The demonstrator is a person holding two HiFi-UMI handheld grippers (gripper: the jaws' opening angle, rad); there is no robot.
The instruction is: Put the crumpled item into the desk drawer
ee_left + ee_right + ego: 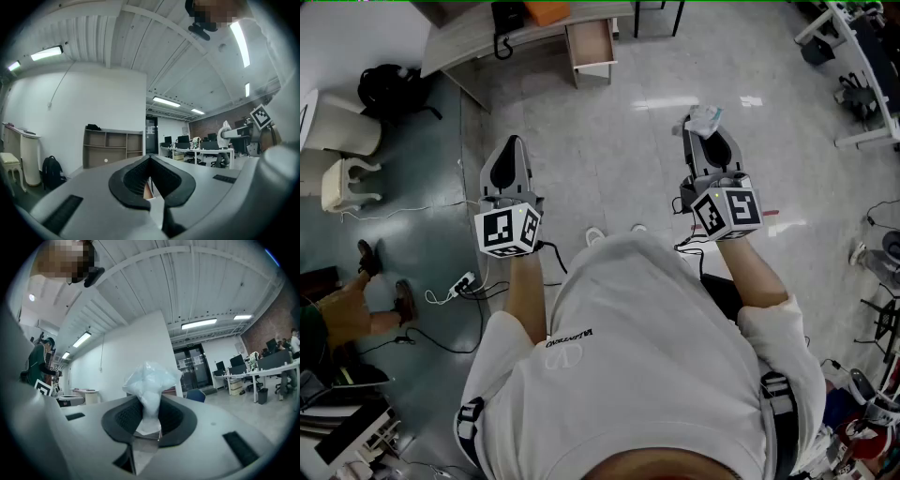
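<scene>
A crumpled pale blue-white item (705,117) sticks up from between the jaws of my right gripper (703,129), which is shut on it. In the right gripper view the crumpled item (151,380) is pinched low between the black pads (123,420) and bulges above them; my right gripper (149,404) points into the room. My left gripper (512,150) is held forward at the left, shut and with nothing in it; the left gripper (151,165) shows its pads meeting. A grey desk (478,37) stands far ahead with its drawer (591,45) pulled open.
A black backpack (389,89) and a white stool (347,178) sit at the left. A power strip with cables (461,284) lies on the floor by another person's feet (370,258). White desks and chairs (862,75) line the right side.
</scene>
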